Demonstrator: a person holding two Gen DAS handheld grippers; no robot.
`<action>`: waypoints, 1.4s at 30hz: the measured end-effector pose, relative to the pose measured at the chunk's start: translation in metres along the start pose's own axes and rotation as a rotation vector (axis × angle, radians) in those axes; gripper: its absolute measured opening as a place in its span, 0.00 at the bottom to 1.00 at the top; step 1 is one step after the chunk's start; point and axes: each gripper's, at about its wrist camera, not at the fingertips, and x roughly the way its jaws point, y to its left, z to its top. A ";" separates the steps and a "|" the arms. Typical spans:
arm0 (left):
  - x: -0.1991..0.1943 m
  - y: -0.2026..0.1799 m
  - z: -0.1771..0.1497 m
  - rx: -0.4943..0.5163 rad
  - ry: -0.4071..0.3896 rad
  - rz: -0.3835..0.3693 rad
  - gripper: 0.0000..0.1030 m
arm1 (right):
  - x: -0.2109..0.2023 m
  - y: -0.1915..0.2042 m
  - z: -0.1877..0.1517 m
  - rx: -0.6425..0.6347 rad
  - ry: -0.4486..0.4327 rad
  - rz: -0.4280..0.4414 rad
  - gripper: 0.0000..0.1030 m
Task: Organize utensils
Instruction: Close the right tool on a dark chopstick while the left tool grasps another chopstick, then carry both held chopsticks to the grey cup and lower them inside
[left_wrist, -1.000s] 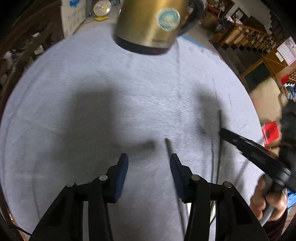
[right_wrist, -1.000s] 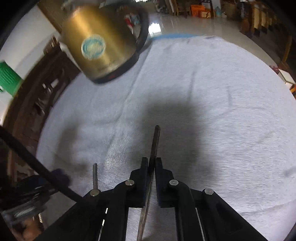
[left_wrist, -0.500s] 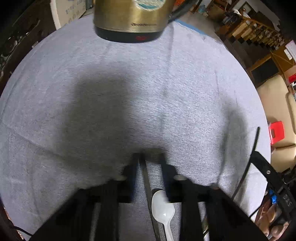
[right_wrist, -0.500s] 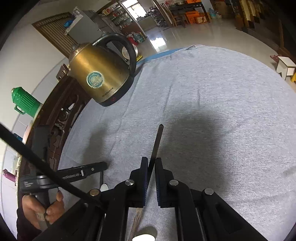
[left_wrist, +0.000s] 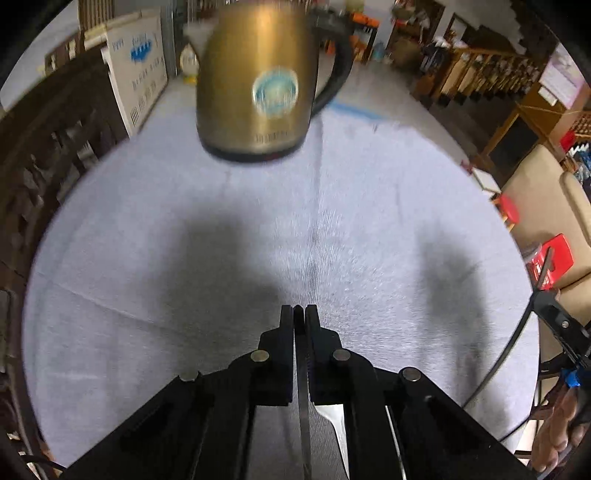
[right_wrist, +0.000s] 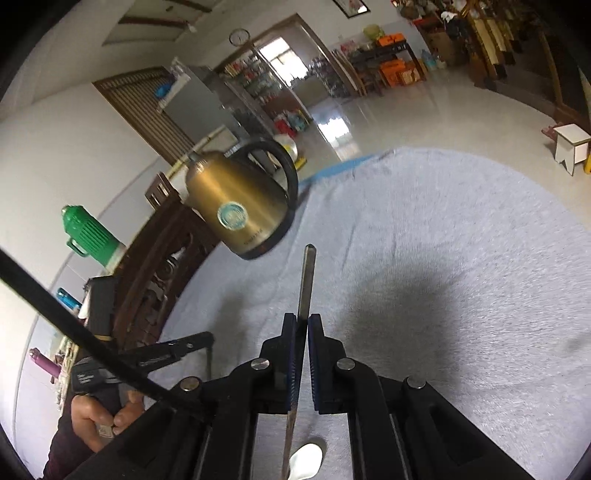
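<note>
My left gripper (left_wrist: 299, 310) is shut on a thin dark utensil handle (left_wrist: 301, 373) and held above the grey tablecloth (left_wrist: 147, 258). A white utensil end (left_wrist: 332, 417) shows under the jaws; I cannot tell whether it belongs to that handle. My right gripper (right_wrist: 302, 319) is shut on a flat grey metal handle (right_wrist: 307, 280) that sticks out forward, with a white rounded end (right_wrist: 306, 458) below. In the right wrist view, the left gripper (right_wrist: 201, 339) is low on the left, held by a hand (right_wrist: 96, 417). The right gripper (left_wrist: 554, 314) shows at the left wrist view's right edge.
A brass-coloured electric kettle (left_wrist: 258, 92) (right_wrist: 240, 210) stands at the far side of the round table. Dark carved wooden chairs (right_wrist: 159, 273) (left_wrist: 37, 166) line the left edge. A green thermos (right_wrist: 92, 236) stands beyond them. A red box (left_wrist: 554, 254) sits off the table's right side.
My left jaws closed on the dark handle and lifted it off the cloth. Both grippers rose and tipped upward, bringing more of the kettle and room into view. The right grip is unchanged.
</note>
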 end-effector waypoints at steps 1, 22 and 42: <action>-0.013 0.000 0.001 0.005 -0.026 -0.001 0.05 | -0.006 0.002 -0.001 -0.004 -0.014 0.003 0.07; -0.223 0.018 -0.061 0.020 -0.417 -0.022 0.05 | -0.170 0.056 -0.042 -0.148 -0.263 -0.069 0.06; -0.367 -0.009 -0.118 0.094 -0.685 -0.051 0.05 | -0.289 0.124 -0.087 -0.343 -0.352 -0.119 0.06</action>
